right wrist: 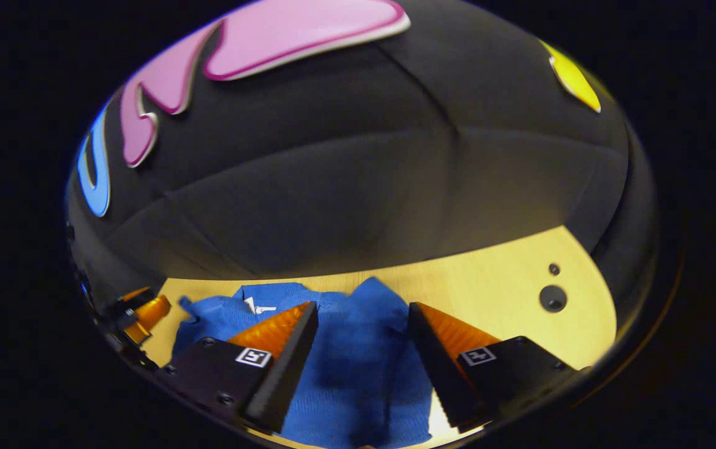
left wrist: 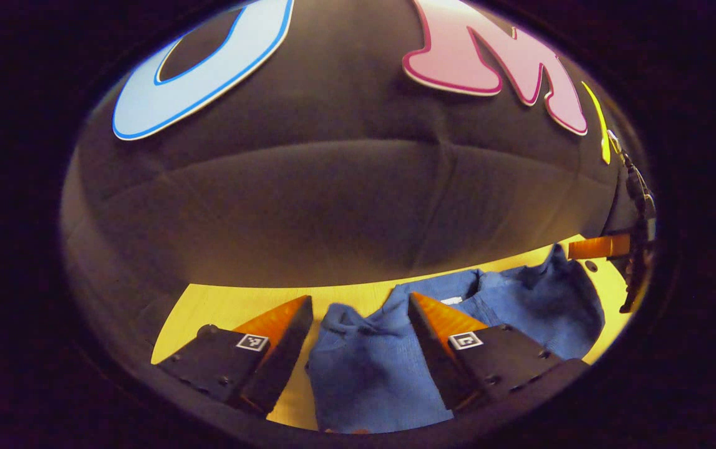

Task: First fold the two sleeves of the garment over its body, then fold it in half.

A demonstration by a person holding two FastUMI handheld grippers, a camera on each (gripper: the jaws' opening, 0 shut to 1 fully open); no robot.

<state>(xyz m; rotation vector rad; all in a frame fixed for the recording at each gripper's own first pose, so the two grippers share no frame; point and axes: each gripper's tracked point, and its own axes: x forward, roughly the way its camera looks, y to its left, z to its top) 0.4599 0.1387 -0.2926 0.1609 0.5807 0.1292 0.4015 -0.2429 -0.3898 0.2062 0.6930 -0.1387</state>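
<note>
Both grippers, left gripper (left wrist: 360, 324) and right gripper (right wrist: 363, 330), hover with fingers spread, released, over the blue sweater (left wrist: 370, 368) bunched on the table (left wrist: 221, 308); each should pinch a sleeve cuff cleanly before folding inward.

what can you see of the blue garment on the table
The blue knitted-looking garment lies rumpled on the pale wooden table, not yet neatly folded. A neck opening with a small white label shows at its far edge. Cloth lies between the open jaws of the left gripper and of the right gripper; neither clamps it.
</note>
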